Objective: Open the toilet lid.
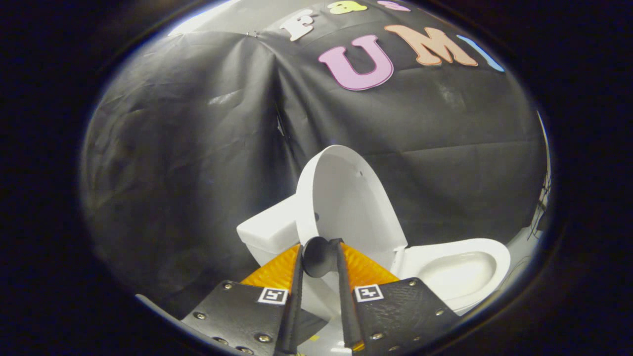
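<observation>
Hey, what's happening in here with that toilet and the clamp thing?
A person is using a hand-held gripper to open a toilet lid. The lid stands raised, almost upright, over the white bowl. The gripper's two fingers are closed on a dark round knob at the lid's edge.

I see the white toilet lid (346, 202) raised, standing nearly upright with its hollow underside showing, a dark round knob (317, 256) on its edge. My gripper (319, 257) has both fingers closed on that knob. The white seat and bowl (457, 269) lie open beside it.
</observation>
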`<state>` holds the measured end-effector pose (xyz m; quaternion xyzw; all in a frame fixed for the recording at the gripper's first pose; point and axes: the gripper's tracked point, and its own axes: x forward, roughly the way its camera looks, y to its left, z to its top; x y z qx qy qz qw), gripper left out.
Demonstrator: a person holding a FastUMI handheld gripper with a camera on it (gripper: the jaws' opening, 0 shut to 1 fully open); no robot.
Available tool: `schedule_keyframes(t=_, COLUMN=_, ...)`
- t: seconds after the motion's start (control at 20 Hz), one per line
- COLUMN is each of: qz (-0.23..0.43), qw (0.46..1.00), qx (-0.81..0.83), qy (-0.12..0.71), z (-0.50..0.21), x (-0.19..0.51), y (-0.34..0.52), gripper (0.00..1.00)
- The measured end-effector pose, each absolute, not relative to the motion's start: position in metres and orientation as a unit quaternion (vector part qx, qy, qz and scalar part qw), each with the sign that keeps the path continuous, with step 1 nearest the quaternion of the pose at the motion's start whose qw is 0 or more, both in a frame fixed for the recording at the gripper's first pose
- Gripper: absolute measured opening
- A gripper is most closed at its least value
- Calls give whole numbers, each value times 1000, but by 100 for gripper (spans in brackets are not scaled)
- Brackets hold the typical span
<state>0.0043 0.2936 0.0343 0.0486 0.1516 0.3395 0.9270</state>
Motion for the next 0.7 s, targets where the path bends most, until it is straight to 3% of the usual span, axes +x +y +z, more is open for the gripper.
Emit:
schedule_keyframes(t=0.4, qz=334, qw=930, qx=49, qy=145, z=41, x=6, y=266, gripper=88)
schedule_keyframes(t=0.5, qz=299, qw=946, qx=22, qy=125, z=48, x=17, y=241, gripper=100)
schedule_keyframes(t=0.7, qz=255, qw=962, qx=15, qy=97, z=65, x=35, y=194, gripper=100)
